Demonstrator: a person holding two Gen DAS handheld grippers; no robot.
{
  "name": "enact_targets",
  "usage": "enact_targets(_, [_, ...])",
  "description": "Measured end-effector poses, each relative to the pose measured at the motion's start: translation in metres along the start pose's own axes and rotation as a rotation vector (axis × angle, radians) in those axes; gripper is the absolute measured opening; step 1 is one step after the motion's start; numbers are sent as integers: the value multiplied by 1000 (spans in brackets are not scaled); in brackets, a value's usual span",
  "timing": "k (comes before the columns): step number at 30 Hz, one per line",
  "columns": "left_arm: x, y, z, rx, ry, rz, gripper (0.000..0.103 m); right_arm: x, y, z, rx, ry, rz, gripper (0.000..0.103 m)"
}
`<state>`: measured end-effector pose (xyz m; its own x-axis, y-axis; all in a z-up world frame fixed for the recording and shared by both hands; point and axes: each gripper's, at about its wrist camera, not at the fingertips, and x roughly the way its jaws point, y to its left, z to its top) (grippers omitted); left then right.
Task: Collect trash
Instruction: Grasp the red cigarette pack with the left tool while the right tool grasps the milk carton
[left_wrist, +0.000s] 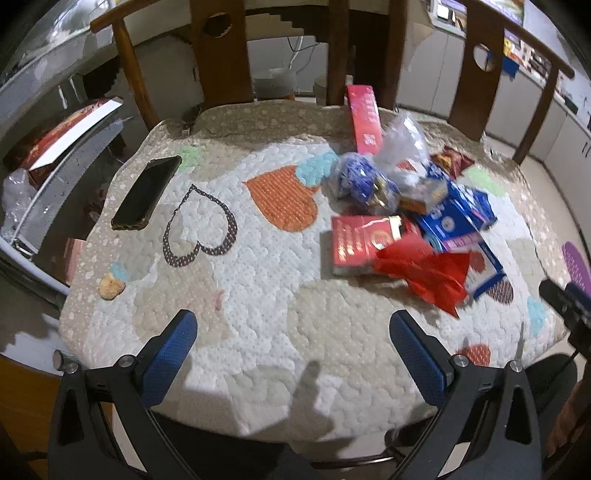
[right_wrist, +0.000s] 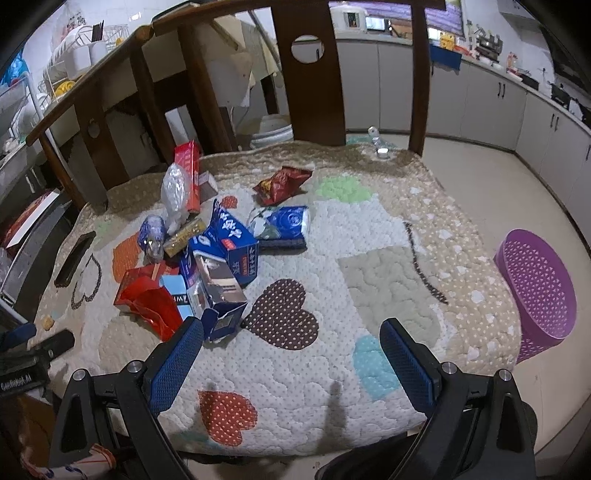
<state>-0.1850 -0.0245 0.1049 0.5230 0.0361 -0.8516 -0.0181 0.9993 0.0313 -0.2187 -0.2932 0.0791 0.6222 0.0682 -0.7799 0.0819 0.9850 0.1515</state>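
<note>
Trash lies in one loose heap on a quilted heart-pattern cover (right_wrist: 369, 236) spread over the table. Landmark for all positions below: the brown dotted heart (right_wrist: 282, 319) stitched into the cover.

Heap contents, right wrist view:
- Open blue carton with silver lining (right_wrist: 218, 291), touching the heart's left lobe.
- Second blue carton (right_wrist: 232, 240), just behind the first and farther from the heart.
- Red bag (right_wrist: 149, 299), left of the heart, against the blue cartons.
- Blue tissue pack (right_wrist: 286, 223), behind the heart, beside the cartons.
- Red snack packet (right_wrist: 280, 182), farther behind the heart, slightly apart from the heap.
- Clear plastic bag (right_wrist: 173, 192) and tall red box (right_wrist: 188, 173), at the far left rear of the heap, the bag leaning against the box.

Other items: a black phone (right_wrist: 74, 258) lies well to the left of the heart, apart from the heap. A purple perforated basket (right_wrist: 539, 291) stands off the cover's edge, well to the right of the heart. Wooden chair backs (right_wrist: 314, 85) rise behind the table.

Left gripper (left_wrist: 293, 343): fingers spread wide, nothing between them, above bare cover with the heap ahead and to its right.

Right gripper (right_wrist: 291, 354): fingers spread wide, nothing held, positioned over the near side of the heart; its left finger (right_wrist: 177, 362) is near the open carton.
</note>
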Motion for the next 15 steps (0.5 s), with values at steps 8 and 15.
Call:
enact_targets(8, [38,12,24,9,-4,-89,103,37,7,8,-54,61,56,98])
enact_targets(15, [81,1,59,70,21,-306,103,54,11,17,-62,99,134,94])
